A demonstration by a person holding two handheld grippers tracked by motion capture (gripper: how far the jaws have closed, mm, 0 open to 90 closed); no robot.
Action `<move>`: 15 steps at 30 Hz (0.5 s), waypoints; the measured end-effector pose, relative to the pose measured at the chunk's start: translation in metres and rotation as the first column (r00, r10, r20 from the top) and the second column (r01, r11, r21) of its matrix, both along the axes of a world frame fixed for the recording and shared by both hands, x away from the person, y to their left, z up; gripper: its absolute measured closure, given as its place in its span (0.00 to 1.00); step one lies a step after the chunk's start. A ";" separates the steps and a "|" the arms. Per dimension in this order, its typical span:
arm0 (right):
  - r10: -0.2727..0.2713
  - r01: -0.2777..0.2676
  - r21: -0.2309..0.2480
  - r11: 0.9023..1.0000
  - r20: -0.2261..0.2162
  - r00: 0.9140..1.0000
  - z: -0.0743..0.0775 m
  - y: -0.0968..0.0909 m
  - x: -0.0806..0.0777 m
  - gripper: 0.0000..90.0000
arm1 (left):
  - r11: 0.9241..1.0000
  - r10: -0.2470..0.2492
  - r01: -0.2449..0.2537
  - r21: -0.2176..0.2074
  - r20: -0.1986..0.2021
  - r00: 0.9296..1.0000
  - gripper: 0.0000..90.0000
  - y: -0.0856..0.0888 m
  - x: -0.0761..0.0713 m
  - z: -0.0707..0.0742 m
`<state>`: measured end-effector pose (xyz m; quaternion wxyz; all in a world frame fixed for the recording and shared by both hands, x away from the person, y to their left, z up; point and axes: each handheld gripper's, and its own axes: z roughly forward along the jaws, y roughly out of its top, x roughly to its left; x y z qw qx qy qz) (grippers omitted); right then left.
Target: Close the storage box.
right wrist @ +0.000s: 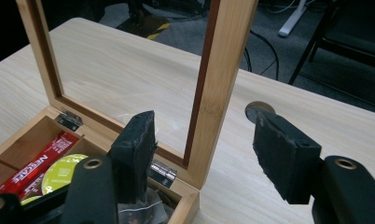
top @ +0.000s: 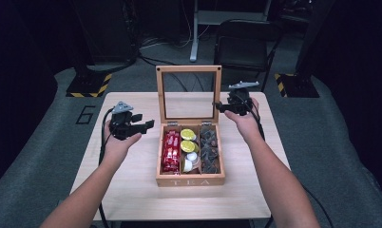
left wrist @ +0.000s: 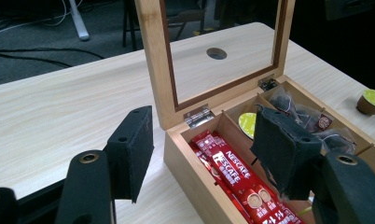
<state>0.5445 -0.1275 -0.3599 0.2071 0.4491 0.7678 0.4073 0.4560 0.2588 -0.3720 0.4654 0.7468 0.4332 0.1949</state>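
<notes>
1. I'm working a wooden tea box [top: 190,180] at the middle of the table [top: 132,190]. Its glass-paned lid [top: 188,69] stands upright on the hinges at the far edge.

2. My right gripper [top: 220,107] sits just beside the lid's right-hand frame post [right wrist: 220,79]. In the right gripper view that post rises between the two jaws, its long axis upright. The jaws are spread either side of it with a gap on both sides, so nothing is pinched.

3. My left gripper [top: 148,125] hangs off the box's left side, near the front wall and apart from it. Its jaws are spread and hold nothing. In the left gripper view they straddle the box's near corner above the red coffee sticks [left wrist: 241,179].

4. The lid is plainly the right hand's job, since that hand is the nearer one. The post lies straight ahead of those fingers [right wrist: 138,140], slightly towards the inner pad.

5. My judgement: to close the box, the frame has to tip forward over the compartments. So the push or grip should come high on the post, well above the hinge [right wrist: 163,171].

6. One yellow-topped pod [left wrist: 371,101] sits loose on the table beyond the box.
</notes>
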 end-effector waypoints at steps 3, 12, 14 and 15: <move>-0.005 0.005 -0.004 1.000 -0.009 1.000 -0.005 0.002 0.004 0.43 | 1.000 0.006 -0.006 -0.005 0.001 1.000 0.43 0.001 -0.002 0.001; -0.019 0.019 -0.001 1.000 -0.017 1.000 -0.010 0.007 0.017 0.42 | 1.000 0.022 -0.022 -0.010 0.011 1.000 0.43 0.010 -0.009 0.001; -0.014 0.014 -0.001 1.000 -0.017 1.000 -0.012 0.008 0.019 0.42 | 0.999 0.029 -0.029 -0.017 0.002 1.000 0.43 0.013 -0.011 0.001; -0.016 0.016 -0.003 1.000 -0.022 1.000 -0.013 0.009 0.020 0.42 | 0.999 0.033 -0.033 -0.021 -0.002 0.999 0.43 0.015 -0.011 0.000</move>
